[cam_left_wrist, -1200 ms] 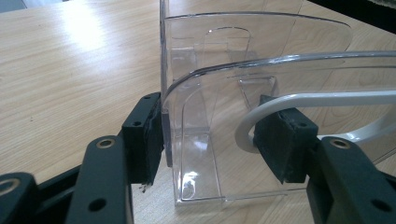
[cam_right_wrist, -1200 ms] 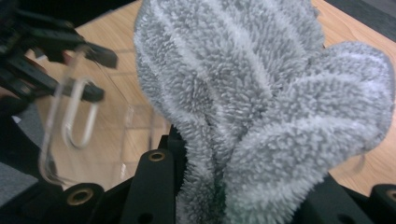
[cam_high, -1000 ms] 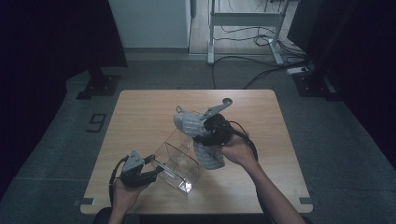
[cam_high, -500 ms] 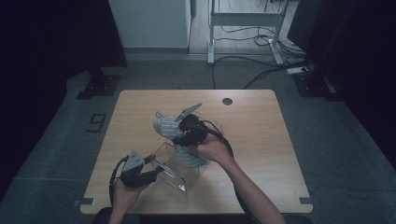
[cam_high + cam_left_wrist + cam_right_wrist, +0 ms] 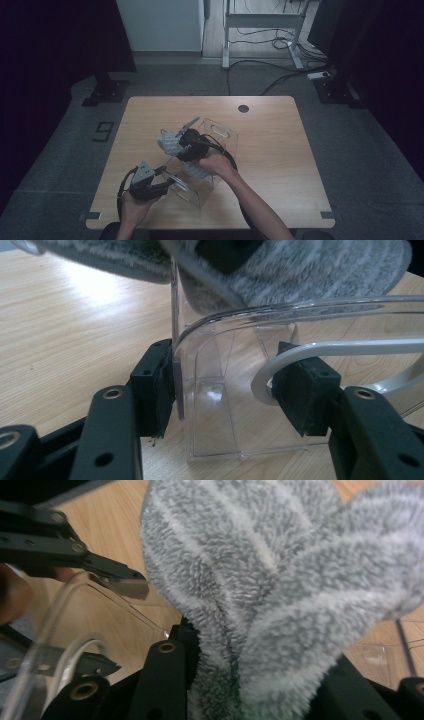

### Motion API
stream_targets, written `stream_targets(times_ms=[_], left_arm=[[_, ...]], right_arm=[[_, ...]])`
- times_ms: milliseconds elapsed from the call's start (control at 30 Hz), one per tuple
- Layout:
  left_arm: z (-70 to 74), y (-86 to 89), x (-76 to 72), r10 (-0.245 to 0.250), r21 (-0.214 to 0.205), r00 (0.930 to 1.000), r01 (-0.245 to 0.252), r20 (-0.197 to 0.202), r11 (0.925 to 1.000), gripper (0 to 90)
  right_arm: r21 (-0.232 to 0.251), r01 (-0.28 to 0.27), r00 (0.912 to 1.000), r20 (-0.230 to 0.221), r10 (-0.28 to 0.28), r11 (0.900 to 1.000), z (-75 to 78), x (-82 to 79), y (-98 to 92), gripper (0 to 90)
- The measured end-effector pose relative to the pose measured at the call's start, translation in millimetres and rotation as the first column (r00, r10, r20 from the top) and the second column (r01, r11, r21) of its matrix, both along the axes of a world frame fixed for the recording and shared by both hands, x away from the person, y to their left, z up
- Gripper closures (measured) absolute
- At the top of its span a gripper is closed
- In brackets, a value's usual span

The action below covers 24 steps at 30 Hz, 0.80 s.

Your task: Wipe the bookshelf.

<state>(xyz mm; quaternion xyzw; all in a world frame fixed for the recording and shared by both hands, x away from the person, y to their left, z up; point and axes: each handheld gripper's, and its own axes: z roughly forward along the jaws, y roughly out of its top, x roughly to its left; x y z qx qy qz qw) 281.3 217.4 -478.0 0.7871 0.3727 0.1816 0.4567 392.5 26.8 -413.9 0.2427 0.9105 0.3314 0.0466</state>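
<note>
So on the left side of the tabletop [image 5: 280, 150], my left tongs [image 5: 167, 184] are clamped on the near corner wall of the clear plastic bin [image 5: 220, 135]. In the left gripper view one pad presses the outside of that wall and the other sits inside it, right against the bin's white handle [image 5: 345, 347], so the jaws are pinching the bin [image 5: 220, 390], held about half apart by the plastic between them. The bin stands on the wood roughly mid-table, a bit toward my side.

Moving right: my right tongs [image 5: 172, 145] are over the bin's open top, pinching a fuzzy grey sock with pale stripes [image 5: 170, 142]. In the right gripper view the sock [image 5: 260, 590] bunches up between the two black jaws and flops out above them, and you can see the left tongs [image 5: 125, 585] and the bin's rim beyond. From above, part of the sock hangs down into the bin and part sticks out over the far-left rim. My right hand [image 5: 215, 162] sits just above the bin's middle.
</note>
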Motion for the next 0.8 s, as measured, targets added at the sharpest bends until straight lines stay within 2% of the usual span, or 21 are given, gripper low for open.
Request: stream_targets(times_ms=[33,300,600,800], left_arm=[[0.0,-0.2,0.0,0.001,0.002,1.0000,-0.001,0.000,1.0000,43.2],[1.0,-3.1,-0.9,0.018,0.014,0.9998,-0.018,-0.002,0.9997,43.8],[1.9,-4.0,-1.6,0.031,0.021,0.9995,-0.031,-0.006,0.9993,44.3],[1.8,-4.1,-1.5,0.034,0.020,0.9994,-0.034,-0.007,0.9992,44.4]], right_arm=[[-0.021,0.006,0.9999,0.009,-0.006,0.9998,-3.0,-0.5,2.8,69.8],[-0.031,0.002,0.9999,0.016,-0.001,0.9995,-4.0,-3.2,-0.1,70.4],[-0.025,-0.008,0.9999,0.012,0.008,0.9997,-3.8,-10.8,-16.2,69.9],[-0.031,-0.008,0.9997,0.025,0.008,0.9995,-4.1,-19.0,-27.6,69.9]])
